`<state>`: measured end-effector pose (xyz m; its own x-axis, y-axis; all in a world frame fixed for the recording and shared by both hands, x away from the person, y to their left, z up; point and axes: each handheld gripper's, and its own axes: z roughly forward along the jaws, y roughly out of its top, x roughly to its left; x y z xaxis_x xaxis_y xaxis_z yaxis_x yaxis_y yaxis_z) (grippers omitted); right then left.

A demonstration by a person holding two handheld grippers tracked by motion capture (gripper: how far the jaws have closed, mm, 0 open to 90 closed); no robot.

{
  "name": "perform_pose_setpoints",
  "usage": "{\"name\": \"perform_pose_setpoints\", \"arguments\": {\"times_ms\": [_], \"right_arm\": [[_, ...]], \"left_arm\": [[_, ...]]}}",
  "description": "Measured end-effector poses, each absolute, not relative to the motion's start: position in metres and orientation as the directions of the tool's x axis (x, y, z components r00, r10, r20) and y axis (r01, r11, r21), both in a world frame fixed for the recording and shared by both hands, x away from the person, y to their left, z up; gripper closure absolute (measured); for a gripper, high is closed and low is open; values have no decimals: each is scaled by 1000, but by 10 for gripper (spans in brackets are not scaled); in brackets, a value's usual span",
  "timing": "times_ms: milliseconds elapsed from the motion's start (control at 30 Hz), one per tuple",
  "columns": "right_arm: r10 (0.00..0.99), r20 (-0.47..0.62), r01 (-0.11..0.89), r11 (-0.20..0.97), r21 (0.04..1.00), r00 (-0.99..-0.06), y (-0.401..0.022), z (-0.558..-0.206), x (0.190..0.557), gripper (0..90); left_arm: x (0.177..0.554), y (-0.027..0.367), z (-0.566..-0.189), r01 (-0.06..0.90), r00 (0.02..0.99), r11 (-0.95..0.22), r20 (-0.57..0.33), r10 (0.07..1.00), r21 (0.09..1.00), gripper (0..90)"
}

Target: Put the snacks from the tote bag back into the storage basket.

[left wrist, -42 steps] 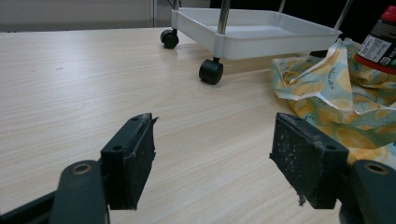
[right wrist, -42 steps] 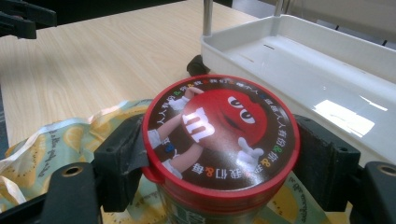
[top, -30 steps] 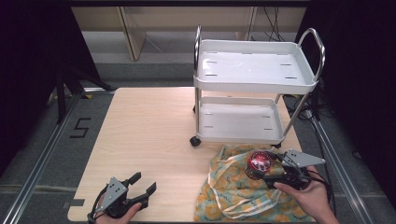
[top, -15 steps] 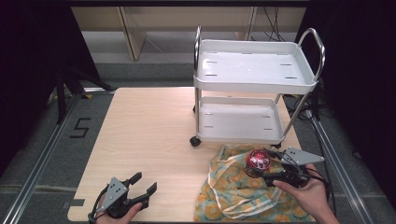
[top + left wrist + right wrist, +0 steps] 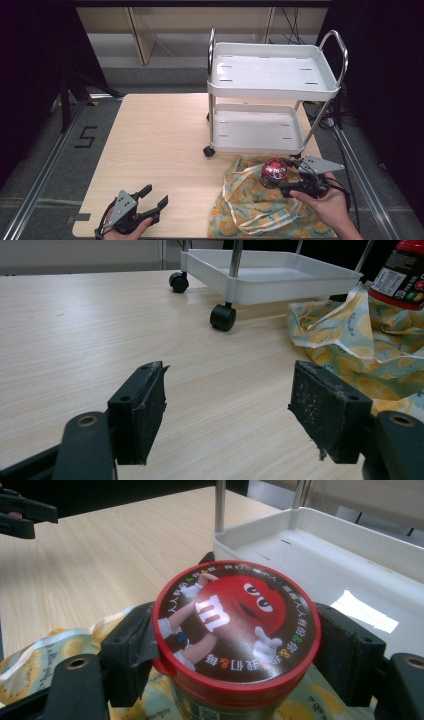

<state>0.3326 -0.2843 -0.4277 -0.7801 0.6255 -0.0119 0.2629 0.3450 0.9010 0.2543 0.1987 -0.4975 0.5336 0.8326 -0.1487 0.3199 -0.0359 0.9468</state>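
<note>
Nothing much has moved since the earlier frames: we see both hands holding position, the can sits at the same spot over the cloth, and the right gripper's plate looks only slightly shifted.

Right gripper (image 5: 281,181) is clamped on the red-lidded can (image 5: 274,170). In the right gripper view we see 2 black pads (image 5: 131,650) pressing the can (image 5: 236,630) from both sides just below the lid rim. The lid carries a red cartoon candy figure with a ring of small print around it. The can stands upright, its lower part hidden by the jaws, above the yellow patterned cloth (image 5: 260,205) at the near right of the table (image 5: 160,135).

Left gripper (image 5: 151,201) rests at the near left edge of the table, jaws spread wide with nothing between them. In the left gripper view we see bare wood between the 2 pads (image 5: 142,410), with the cloth (image 5: 360,350) and the can's label (image 5: 402,275) off to the right.

Containers: the white 2-tier cart (image 5: 265,95) stands on the far right part of the table, on black casters (image 5: 222,317). We see both trays hold nothing; the top tray (image 5: 270,70) and bottom tray (image 5: 257,130) show only slots. The bottom tray's corner is just behind the can in the right gripper view, close but apart. The cloth lies crumpled with a white ribbon looped across it, touching nothing of the cart that we can tell.
</note>
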Motion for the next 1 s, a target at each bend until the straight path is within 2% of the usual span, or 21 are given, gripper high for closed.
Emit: {"name": "perform_pose_setpoints", "arguments": {"times_ms": [300, 633, 800, 1000], "right_arm": [[639, 0, 263, 317, 911, -769, -282, -429, 335, 261], [619, -20, 244, 338, 909, -785, -277, -428, 343, 261], [626, 3, 269, 331, 904, -780, -275, -429, 343, 261], [614, -23, 243, 345, 906, -789, -273, -429, 347, 262]], "left_arm": [[254, 198, -497, 318, 537, -40, -145, 831, 947, 294], [255, 198, -497, 314, 542, -39, -146, 828, 949, 294], [255, 198, -497, 314, 541, -39, -145, 828, 949, 294], [255, 198, -498, 313, 539, -28, -153, 828, 949, 294]]}}
